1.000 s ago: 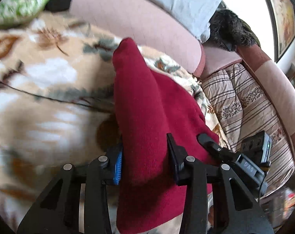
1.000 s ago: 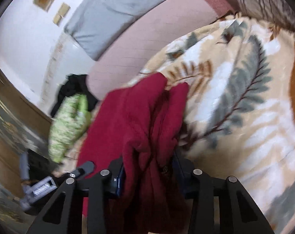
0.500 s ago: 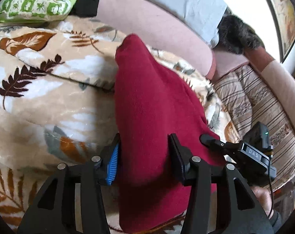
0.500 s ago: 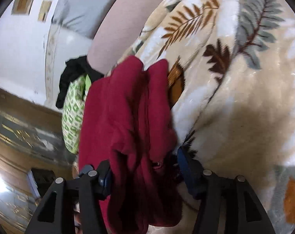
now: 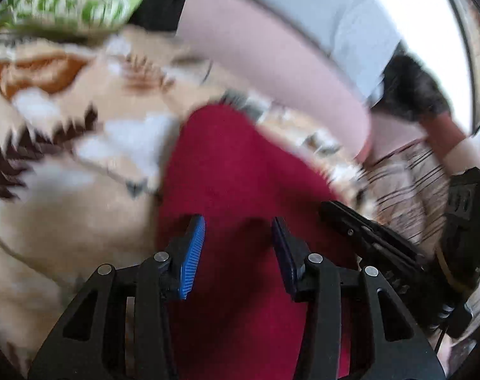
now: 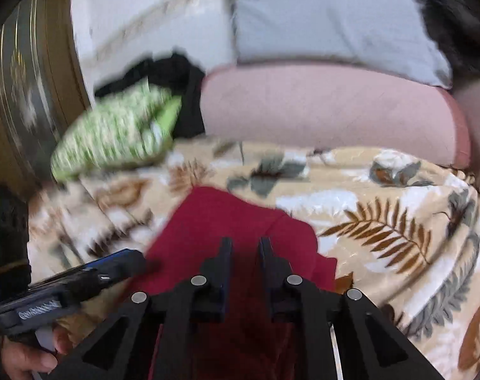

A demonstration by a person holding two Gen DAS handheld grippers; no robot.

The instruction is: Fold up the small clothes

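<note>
A dark red knit garment [image 5: 233,171] lies on a beige leaf-print blanket [image 5: 59,196]. In the left wrist view my left gripper [image 5: 238,231] stands over its near part with the jaws apart, blue pad [image 5: 192,253] showing, no cloth pinched. The right gripper's body [image 5: 376,247] shows at the right. In the right wrist view the garment [image 6: 214,221] lies flat ahead, and my right gripper [image 6: 244,247] has a narrow gap between its jaws with red cloth under them. The left gripper [image 6: 81,278] shows at the lower left.
A pink sofa back [image 6: 319,107] with a grey pillow [image 6: 319,22] runs behind the blanket. A green patterned cushion [image 6: 113,133] and a black cloth [image 6: 170,72] lie at the left. A striped cushion [image 5: 407,190] sits at the right.
Both grippers have lowered the garment onto the blanket. The left jaws have opened off the cloth. Both views swung and are blurred by motion.
</note>
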